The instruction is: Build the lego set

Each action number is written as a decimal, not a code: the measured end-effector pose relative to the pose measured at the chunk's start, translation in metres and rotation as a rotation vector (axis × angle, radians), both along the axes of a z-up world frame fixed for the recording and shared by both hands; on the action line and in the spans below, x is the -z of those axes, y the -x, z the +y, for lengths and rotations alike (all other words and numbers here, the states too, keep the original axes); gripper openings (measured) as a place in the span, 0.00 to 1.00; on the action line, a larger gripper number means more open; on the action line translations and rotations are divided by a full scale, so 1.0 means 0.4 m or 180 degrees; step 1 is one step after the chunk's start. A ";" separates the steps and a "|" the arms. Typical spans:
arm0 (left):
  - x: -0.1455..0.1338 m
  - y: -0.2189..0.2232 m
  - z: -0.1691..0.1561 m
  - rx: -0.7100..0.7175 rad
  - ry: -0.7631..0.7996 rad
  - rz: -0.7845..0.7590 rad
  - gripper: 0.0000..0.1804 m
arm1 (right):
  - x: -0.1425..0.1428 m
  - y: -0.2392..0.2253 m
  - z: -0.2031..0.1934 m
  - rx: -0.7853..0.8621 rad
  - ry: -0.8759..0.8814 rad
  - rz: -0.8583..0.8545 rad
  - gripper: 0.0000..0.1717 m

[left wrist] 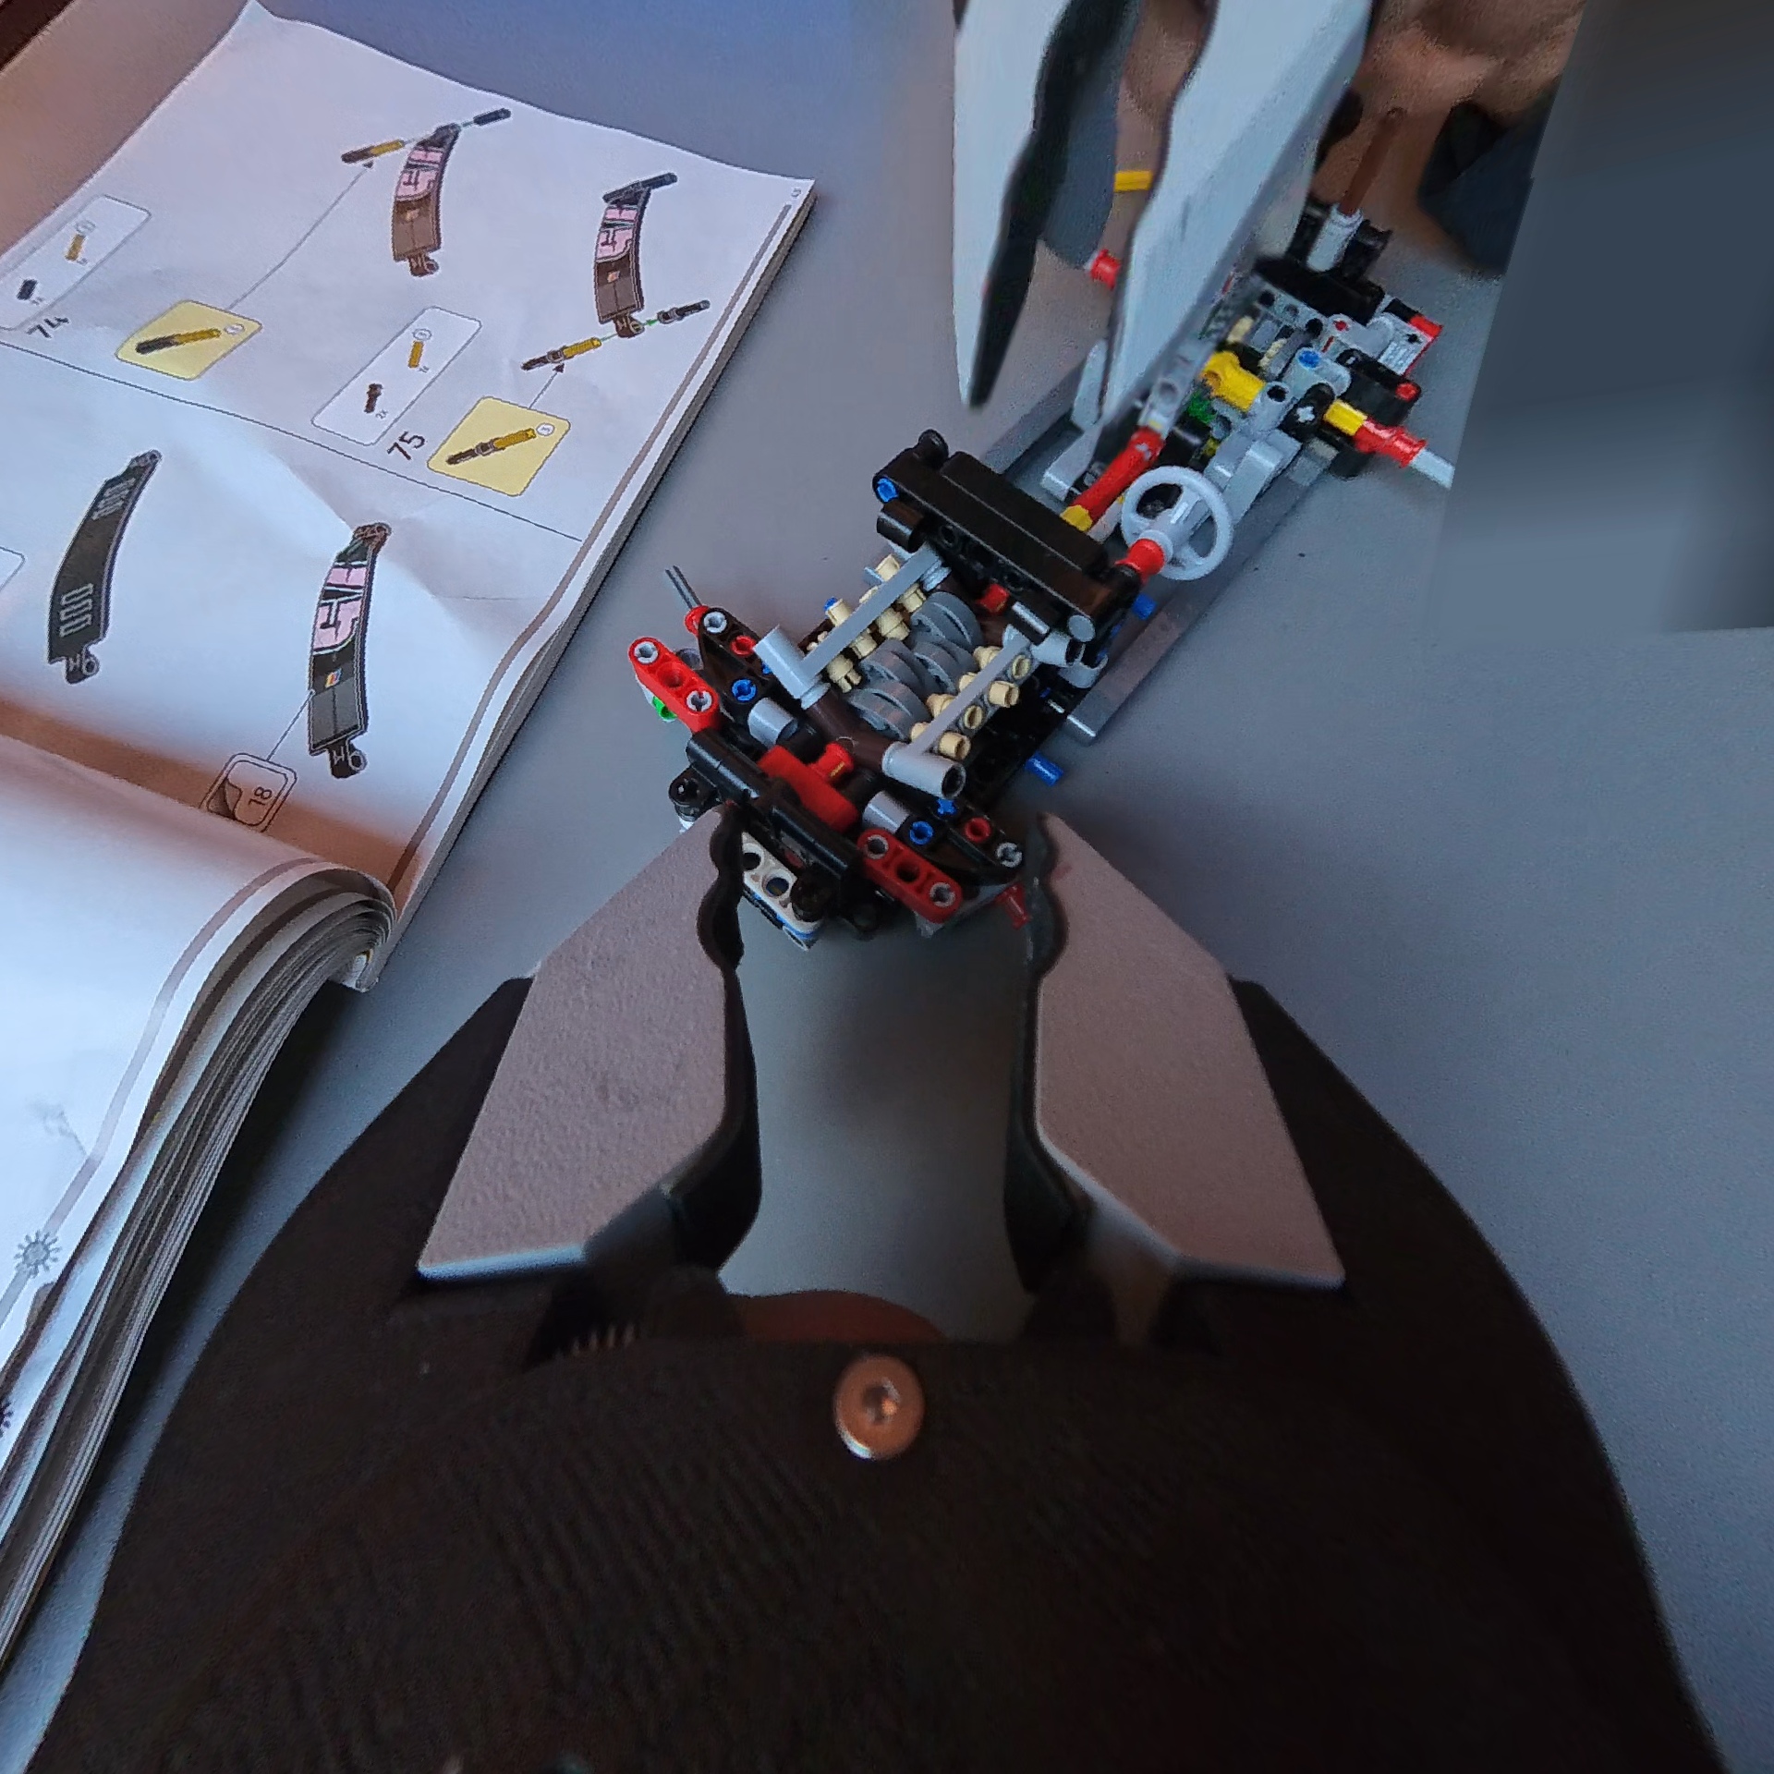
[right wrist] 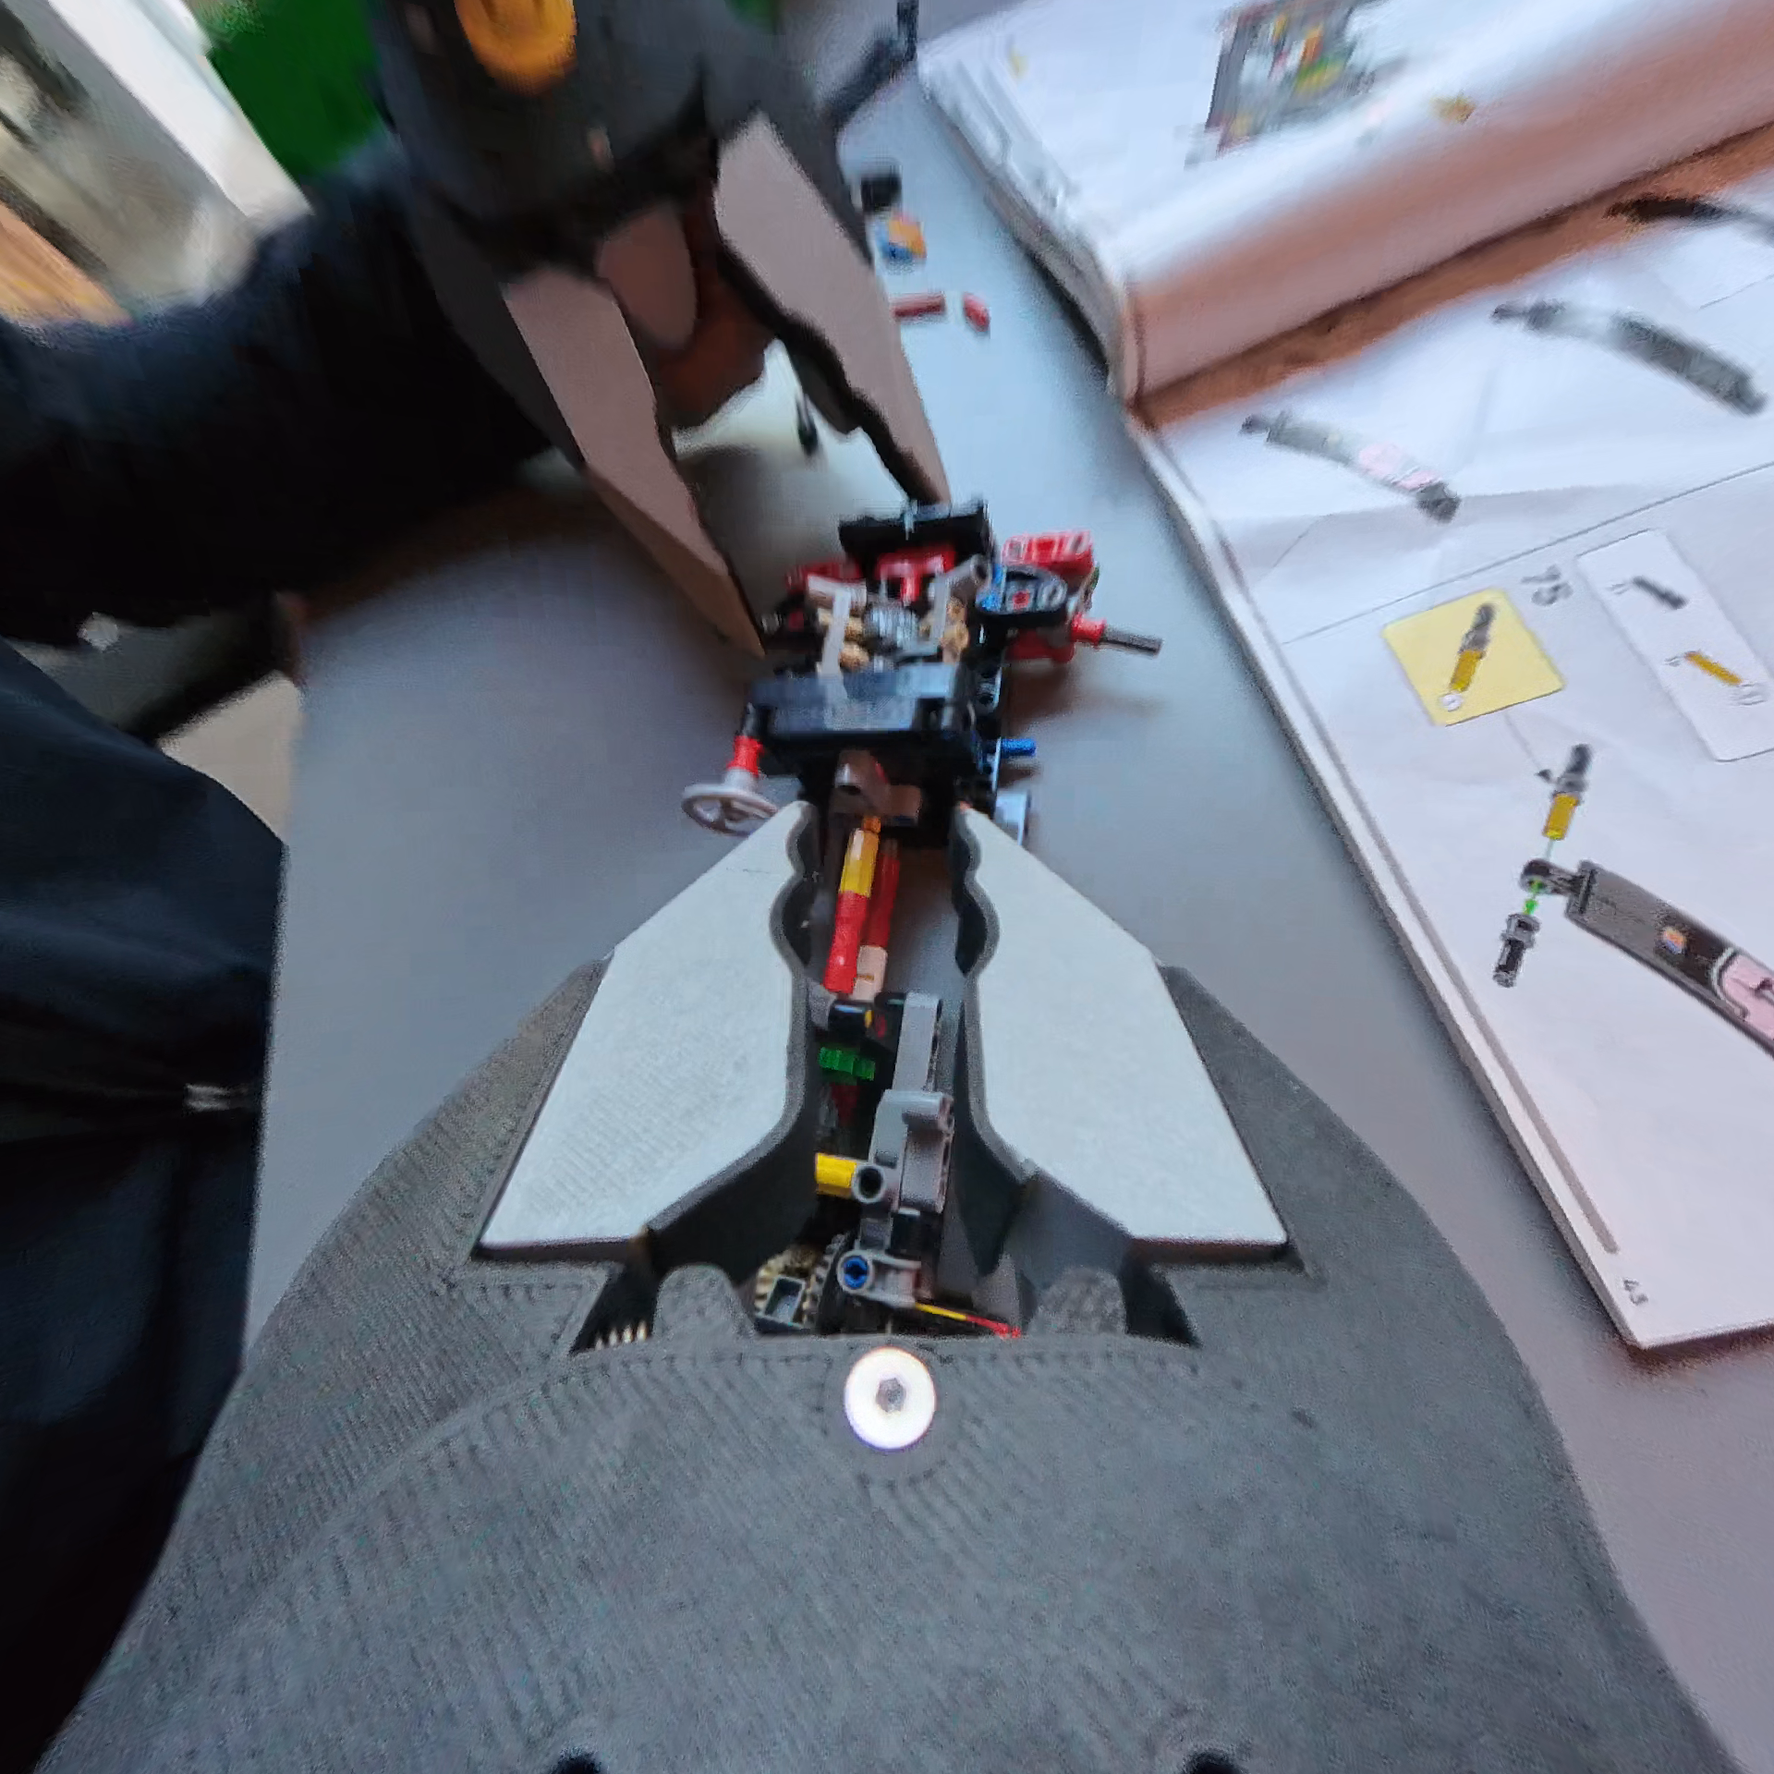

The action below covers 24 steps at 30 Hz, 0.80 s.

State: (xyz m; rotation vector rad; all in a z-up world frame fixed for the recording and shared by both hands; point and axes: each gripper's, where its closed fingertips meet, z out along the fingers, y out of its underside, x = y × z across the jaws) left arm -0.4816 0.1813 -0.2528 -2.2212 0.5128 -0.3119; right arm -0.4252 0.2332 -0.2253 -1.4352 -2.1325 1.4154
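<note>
A long brick-built car chassis lies on the grey table. My left gripper is shut on its near end, with both pads against the black and red beams there. In the right wrist view the same chassis runs away from me, and the left gripper grips its far end. My right gripper straddles the chassis middle with its jaws open. Red and yellow axles lie between its pads with space on both sides. It also shows in the left wrist view, over the far half.
An open instruction booklet lies left of the chassis and also shows in the right wrist view. A grey steering wheel sticks out of the model. Small loose pieces lie farther back. A dark sleeve fills the left. The left gripper's tips are roughly 9 cm from the right gripper's.
</note>
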 end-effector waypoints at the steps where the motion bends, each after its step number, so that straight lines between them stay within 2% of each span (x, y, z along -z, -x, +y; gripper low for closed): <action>1: 0.000 0.000 0.000 -0.0001 -0.0001 -0.0001 0.31 | -0.026 0.001 0.008 0.0032 0.0214 0.0095 0.15; 4: 0.000 0.000 0.000 -0.0001 -0.0004 -0.0004 0.31 | -0.086 0.002 0.040 0.0124 0.0685 0.0344 0.15; 10: 0.000 0.000 0.000 -0.0006 -0.0003 0.0005 0.31 | -0.117 0.004 0.100 0.0386 0.0795 0.0600 0.13; 24: 0.000 -0.001 0.000 -0.0013 -0.0017 -0.0013 0.31 | -0.101 0.006 0.099 0.0375 0.0709 0.0577 0.12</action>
